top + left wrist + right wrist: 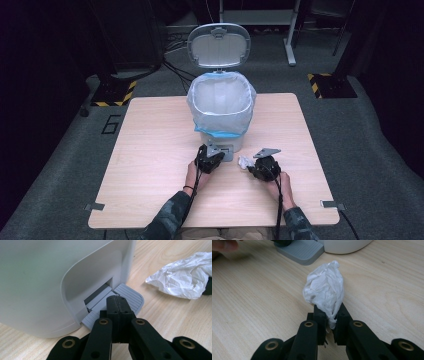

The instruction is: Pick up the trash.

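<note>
A white pedal bin [221, 107] with a blue-rimmed liner stands on the table, its lid [218, 45] raised. My left gripper [117, 302] is shut with nothing between its jaws, and its tips press down on the bin's grey foot pedal [130, 298]. A crumpled white tissue [325, 288] lies on the wood just right of the pedal. My right gripper [328, 315] is shut on the tissue's near end. In the high view the left gripper [210, 156] sits at the bin's base, and the right gripper [255, 166] meets the tissue [245, 161].
The bin stands at the middle of the wooden table [150, 150]. Beyond the table are dark stand bases with yellow-black hazard tape [325, 82] and a white frame leg [291, 50]. The person's forearms enter from the bottom edge.
</note>
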Tool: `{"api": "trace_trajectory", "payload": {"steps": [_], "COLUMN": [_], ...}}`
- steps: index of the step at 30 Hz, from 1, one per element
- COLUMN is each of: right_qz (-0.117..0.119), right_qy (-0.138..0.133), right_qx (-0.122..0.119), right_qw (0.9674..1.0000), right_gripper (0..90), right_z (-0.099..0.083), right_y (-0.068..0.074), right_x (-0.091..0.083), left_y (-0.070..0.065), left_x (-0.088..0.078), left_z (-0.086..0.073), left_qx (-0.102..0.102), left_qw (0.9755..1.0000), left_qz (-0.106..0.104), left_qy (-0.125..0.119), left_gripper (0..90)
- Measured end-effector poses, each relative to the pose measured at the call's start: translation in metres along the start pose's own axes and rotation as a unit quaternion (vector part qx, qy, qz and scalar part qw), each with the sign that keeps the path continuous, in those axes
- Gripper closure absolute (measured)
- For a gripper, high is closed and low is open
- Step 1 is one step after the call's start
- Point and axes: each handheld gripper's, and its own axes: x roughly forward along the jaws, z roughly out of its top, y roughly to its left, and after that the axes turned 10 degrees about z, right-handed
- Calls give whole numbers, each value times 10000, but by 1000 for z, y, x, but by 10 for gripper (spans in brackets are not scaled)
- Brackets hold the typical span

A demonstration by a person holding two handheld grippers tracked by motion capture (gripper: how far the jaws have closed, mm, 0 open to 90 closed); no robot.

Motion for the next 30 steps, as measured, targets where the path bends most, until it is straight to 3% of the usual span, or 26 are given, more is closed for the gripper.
{"api": "trace_trajectory", "payload": {"steps": [16, 30], "right_qz": [113, 151], "right_qy": [-200, -256], "right_qx": [137, 79], "right_qw": [9996, 9995], "right_gripper": [840, 841], "right_z": [2, 8], "right_y": [0, 0], "right_x": [-16, -28], "left_y": [1, 1], "left_x": [0, 0], "left_z": [0, 0], "left_qx": [-28, -52], "left_qw": [10000, 10000], "left_qz": [-11, -30], "left_qy": [16, -5], "left_gripper": [900, 900]}}
